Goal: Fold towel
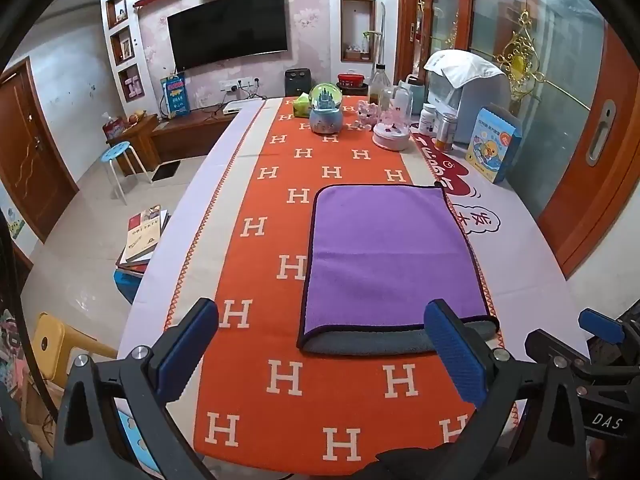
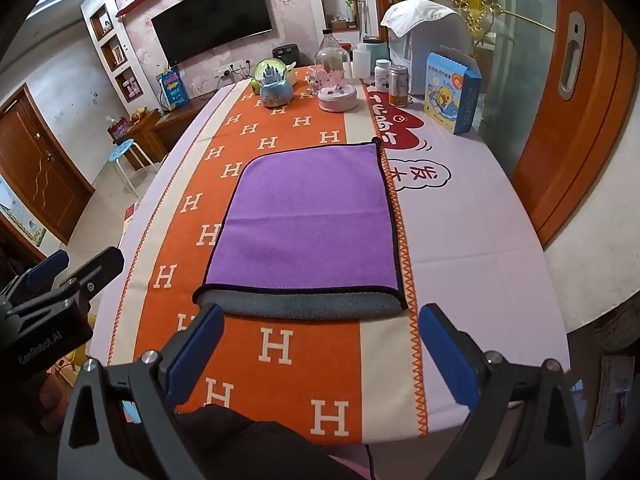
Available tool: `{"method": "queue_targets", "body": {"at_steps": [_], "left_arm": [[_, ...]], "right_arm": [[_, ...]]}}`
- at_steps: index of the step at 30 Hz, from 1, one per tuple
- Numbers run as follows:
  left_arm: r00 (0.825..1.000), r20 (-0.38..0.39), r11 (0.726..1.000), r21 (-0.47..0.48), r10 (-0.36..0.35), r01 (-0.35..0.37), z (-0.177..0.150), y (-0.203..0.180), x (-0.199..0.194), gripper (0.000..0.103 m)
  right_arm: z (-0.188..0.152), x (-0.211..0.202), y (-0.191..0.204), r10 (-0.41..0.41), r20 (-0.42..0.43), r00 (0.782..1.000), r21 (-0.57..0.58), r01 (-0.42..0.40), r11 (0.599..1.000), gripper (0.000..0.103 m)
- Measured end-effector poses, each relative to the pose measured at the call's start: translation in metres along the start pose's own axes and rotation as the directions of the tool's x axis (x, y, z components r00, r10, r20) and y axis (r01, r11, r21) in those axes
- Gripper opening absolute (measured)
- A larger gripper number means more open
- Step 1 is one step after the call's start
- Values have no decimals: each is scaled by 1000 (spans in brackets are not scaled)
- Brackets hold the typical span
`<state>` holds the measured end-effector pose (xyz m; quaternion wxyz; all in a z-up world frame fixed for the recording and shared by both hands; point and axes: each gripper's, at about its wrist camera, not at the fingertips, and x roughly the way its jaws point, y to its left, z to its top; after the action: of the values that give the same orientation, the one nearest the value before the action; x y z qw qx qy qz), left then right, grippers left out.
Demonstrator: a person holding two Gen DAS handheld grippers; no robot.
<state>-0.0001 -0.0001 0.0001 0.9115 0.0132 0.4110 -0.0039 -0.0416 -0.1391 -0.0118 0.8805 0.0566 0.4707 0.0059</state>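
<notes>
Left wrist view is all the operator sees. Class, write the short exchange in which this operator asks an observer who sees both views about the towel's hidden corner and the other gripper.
Operator: A finger of the left gripper covers the near right corner of the towel. How does it lie?
Observer: In the right wrist view that corner lies flat, with the grey under layer showing past the purple top layer.
Operator: I see only the side of the right gripper. Is it open?
Observer: Yes. Its fingers stand wide apart at the towel's near edge, with nothing gripped between them.
</notes>
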Motion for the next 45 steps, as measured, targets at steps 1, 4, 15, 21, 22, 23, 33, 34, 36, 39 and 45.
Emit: {"method": "queue_targets", "body": {"at_steps": [1, 4, 15, 21, 22, 23, 33, 34, 36, 39, 45], "left_arm": [[1000, 0, 1000, -1, 0, 0, 0, 0, 0, 102], [1000, 2, 1000, -5, -3, 3, 0, 0, 0, 102], [1000, -2, 1000, -1, -4, 4, -1, 4, 8, 102], [1000, -3, 1000, 2, 0, 0, -3, 2, 11, 102], [1000, -3, 1000, 3, 0, 0, -2, 2, 10, 102], [1000, -4, 1000, 2, -1, 1, -3, 2, 11, 102], [1000, -4, 1000, 4, 0, 0, -4, 2, 10, 102], [1000, -4, 1000, 4, -1, 1, -4, 2, 10, 102], [1000, -4, 1000, 4, 1, -1, -3, 2, 10, 102], [1000, -5, 1000, 5, -3, 3, -4, 2, 11, 102], [1000, -9, 1000, 8, 4, -4, -6, 3, 4, 102]], "right_arm": [[0, 0, 0, 1, 0, 1000, 0, -1, 1000, 98], [1, 1, 0, 3, 1, 1000, 2, -3, 1000, 98], [2, 3, 0, 5, -2, 1000, 4, -5, 1000, 98], [2, 4, 0, 6, -4, 1000, 5, -6, 1000, 98], [1, 4, 0, 5, -5, 1000, 5, -5, 1000, 98], [1, 4, 0, 5, -5, 1000, 5, -5, 1000, 98], [-1, 3, 1, 4, -5, 1000, 3, -4, 1000, 98], [-1, 3, 2, 4, -5, 1000, 2, -4, 1000, 98], [-2, 2, 2, 3, -5, 1000, 2, -3, 1000, 98], [-2, 2, 2, 7, -5, 1000, 5, -7, 1000, 98], [-2, 1, 0, 3, -6, 1000, 5, -3, 1000, 98]]}}
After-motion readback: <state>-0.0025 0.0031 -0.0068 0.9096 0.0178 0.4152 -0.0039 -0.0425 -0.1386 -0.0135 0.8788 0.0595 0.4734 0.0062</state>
